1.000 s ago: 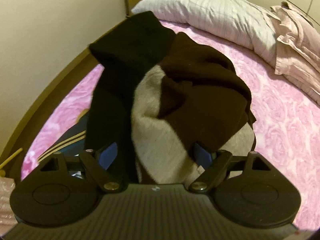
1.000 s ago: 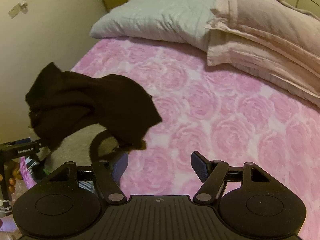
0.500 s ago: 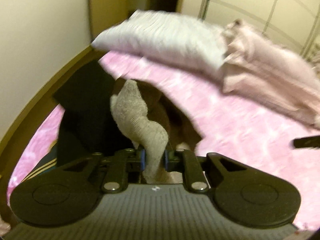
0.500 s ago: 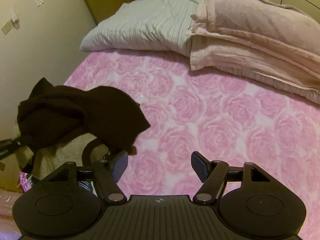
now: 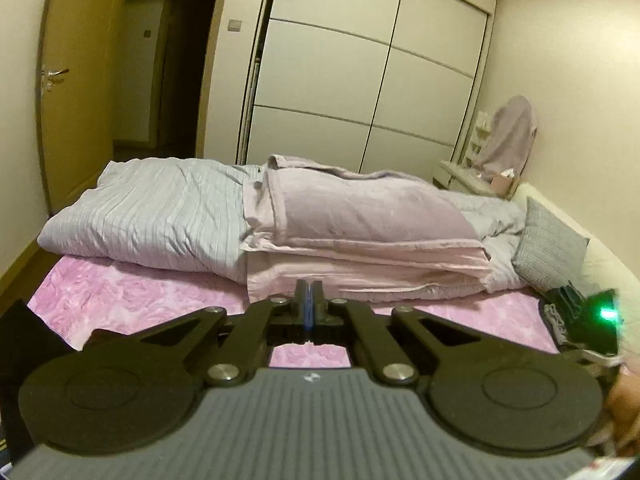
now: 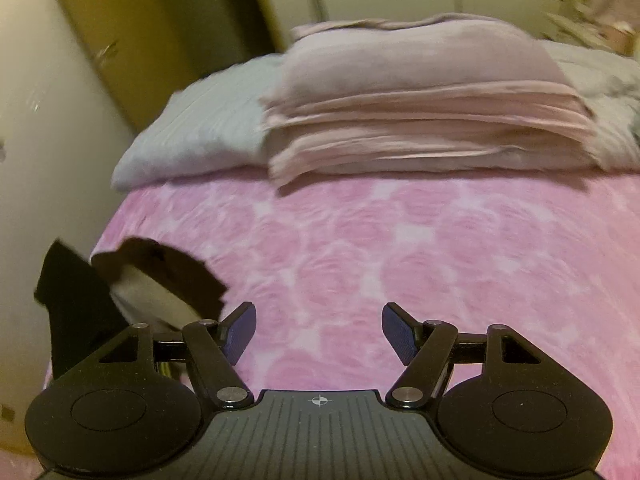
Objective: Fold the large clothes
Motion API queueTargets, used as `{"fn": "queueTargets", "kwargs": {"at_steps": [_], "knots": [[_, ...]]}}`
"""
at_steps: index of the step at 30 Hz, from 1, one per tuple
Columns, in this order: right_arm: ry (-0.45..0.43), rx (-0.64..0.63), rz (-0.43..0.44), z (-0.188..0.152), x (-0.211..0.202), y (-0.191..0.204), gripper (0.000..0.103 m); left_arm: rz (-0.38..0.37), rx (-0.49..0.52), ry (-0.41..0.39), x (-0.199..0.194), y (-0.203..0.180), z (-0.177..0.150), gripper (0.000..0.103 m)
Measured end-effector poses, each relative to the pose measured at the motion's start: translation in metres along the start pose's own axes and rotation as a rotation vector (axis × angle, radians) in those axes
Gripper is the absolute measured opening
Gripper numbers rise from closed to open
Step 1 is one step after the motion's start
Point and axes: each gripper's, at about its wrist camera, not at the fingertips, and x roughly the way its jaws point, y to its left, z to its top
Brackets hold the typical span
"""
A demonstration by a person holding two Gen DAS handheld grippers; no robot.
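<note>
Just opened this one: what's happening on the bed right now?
A person works over a pink bedspread with a claw in each hand, folding clothes. The left claw has just been closing and is now shut, with nothing showing between its pads. The right claw hangs open over bare bedspread. A bunched dark and grey garment sits at the bed's left edge, unfolded; neither claw visibly holds it. Folded pink bedding is stacked at the far end.

No readable text, label, brand or number shows in either view; the small emblems on both gripper bodies are wordless marks.
</note>
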Motion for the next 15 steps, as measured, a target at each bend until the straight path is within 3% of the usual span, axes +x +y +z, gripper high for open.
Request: {"fn": "queueTargets", "kwargs": {"at_steps": [2,4,8,11,15], "knots": [[-0.037,0.025,0.008,-0.007,-0.026,-0.029,0.067,0.038,0.004,0.042,0.006,-0.017,-0.01,0.0],[-0.049,0.026,0.006,-0.017,-0.043,-0.051,0.067,0.079,-0.046,0.111,0.005,-0.031,-0.029,0.007],[-0.007,0.001,0.056,-0.043,-0.05,-0.077,0.067,0.233,-0.14,0.243,0.0,-0.028,-0.08,0.007],[0.034,-0.013,0.126,-0.056,-0.042,-0.074,0.067,0.323,-0.187,0.315,-0.011,-0.017,-0.106,0.011],[0.044,-0.038,0.212,-0.056,-0.025,-0.047,0.067,0.38,-0.202,0.347,-0.025,-0.004,-0.12,0.023]]}}
